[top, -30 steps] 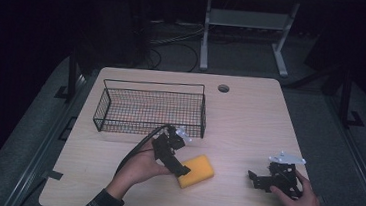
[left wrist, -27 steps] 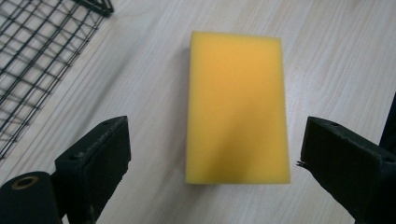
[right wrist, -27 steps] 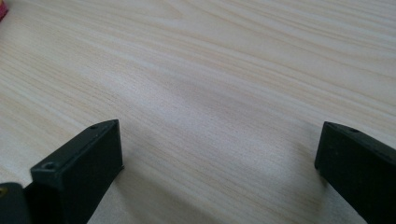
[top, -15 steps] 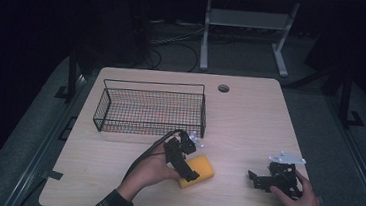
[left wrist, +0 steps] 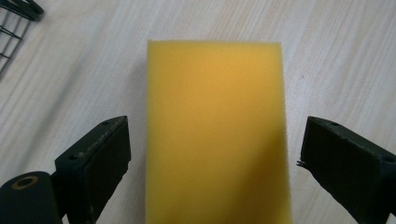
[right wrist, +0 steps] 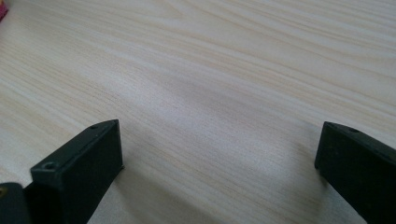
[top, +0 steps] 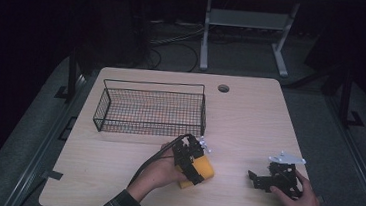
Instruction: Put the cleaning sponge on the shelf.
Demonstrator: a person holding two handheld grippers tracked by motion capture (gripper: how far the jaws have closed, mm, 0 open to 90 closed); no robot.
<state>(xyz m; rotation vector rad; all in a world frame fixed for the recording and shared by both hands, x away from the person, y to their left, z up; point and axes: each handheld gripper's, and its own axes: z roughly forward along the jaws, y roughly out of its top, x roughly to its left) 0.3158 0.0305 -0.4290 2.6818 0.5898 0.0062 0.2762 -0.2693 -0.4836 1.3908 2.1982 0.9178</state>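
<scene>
A yellow sponge (top: 204, 171) lies flat on the wooden table (top: 249, 124) near its front middle. My left gripper (top: 193, 165) is over it, open, with one jaw on each side of the sponge (left wrist: 215, 130) and a small gap to each. The left gripper (left wrist: 212, 161) points down at the sponge. My right gripper (top: 259, 180) rests low at the front right of the table, open, with bare wood between its jaws. In the right gripper view the right gripper (right wrist: 219, 163) holds nothing.
A black wire basket (top: 150, 107) stands on the table behind and left of the sponge; its corner (left wrist: 14, 18) is in the left gripper view. A round cable hole (top: 223, 88) sits near the far edge. A white stand (top: 247, 33) is on the floor beyond.
My left gripper has moved right and toward the front, from beside the sponge to over it with the jaws straddling it. The right gripper has stayed in place.
</scene>
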